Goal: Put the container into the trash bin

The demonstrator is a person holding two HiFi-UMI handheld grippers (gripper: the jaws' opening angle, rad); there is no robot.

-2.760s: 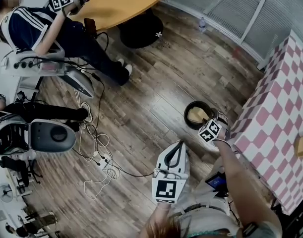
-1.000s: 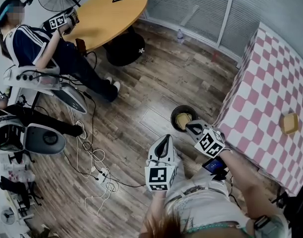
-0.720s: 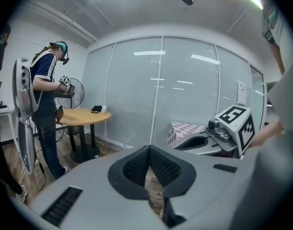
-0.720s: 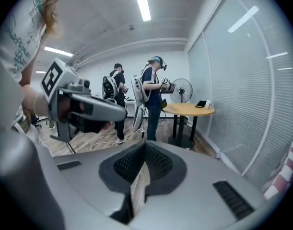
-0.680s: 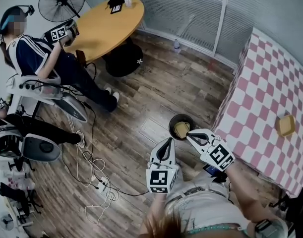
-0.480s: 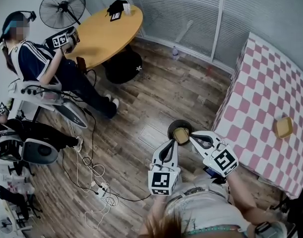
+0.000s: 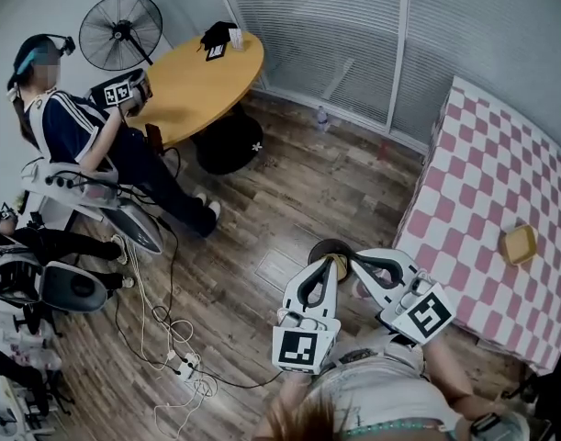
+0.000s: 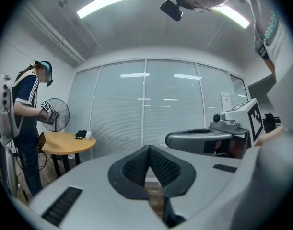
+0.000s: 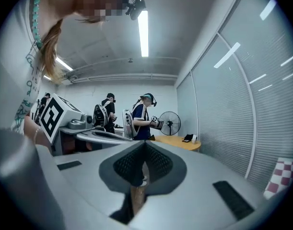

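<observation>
Near table edge, trash bin, left claw, right claw, both closed.

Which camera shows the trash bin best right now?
The head view: it looks down on the black trash bin on the floor, its near rim covered by the tips of the left tool and right tool. The left and right gripper views look out level and show none of it.

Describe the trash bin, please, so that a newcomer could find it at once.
Start at the pink checked table on the right. On the wooden floor by its left edge stands the trash bin: small, round, dark, the only floor item with something yellow inside.
</observation>
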